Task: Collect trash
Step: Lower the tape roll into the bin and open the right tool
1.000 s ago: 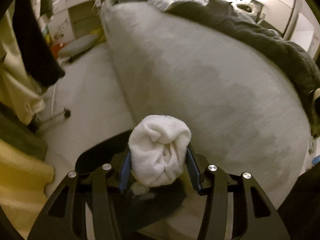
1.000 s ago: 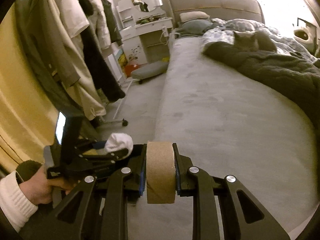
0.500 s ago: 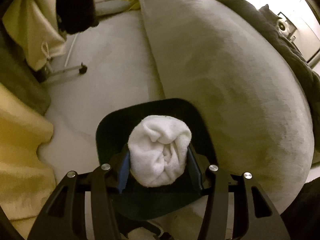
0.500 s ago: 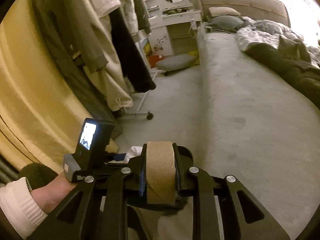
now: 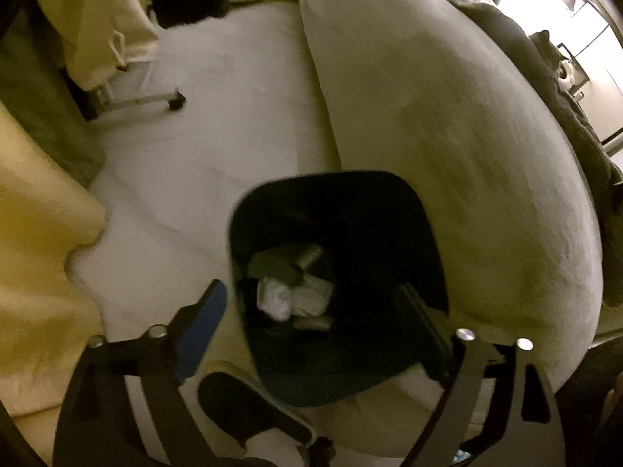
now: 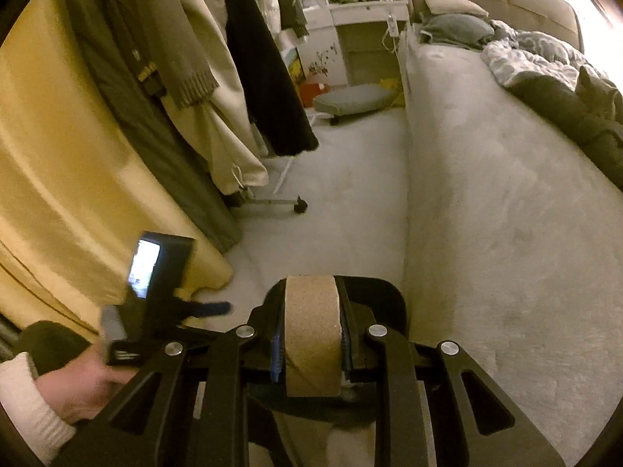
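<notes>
A black trash bin (image 5: 393, 210) stands on the floor against the bed's side. My left gripper (image 5: 315, 303) hangs over it, open and empty. White crumpled trash (image 5: 290, 297) and other scraps lie at the bin's bottom. My right gripper (image 6: 311, 327) is shut on a brown cardboard roll (image 6: 311, 330) and holds it above the bin's rim (image 6: 385, 292). The left gripper (image 6: 210, 307) and the hand holding it show at the lower left of the right wrist view.
The grey bed (image 6: 486, 179) fills the right side. A clothes rack with hanging coats (image 6: 218, 89) and a wheeled base (image 6: 300, 206) stands left, by a yellow curtain (image 6: 58, 179). A slippered foot (image 5: 241, 404) is beside the bin.
My left gripper has opened and the white wad it held has dropped into the bin. Both grippers have moved over the bin.
</notes>
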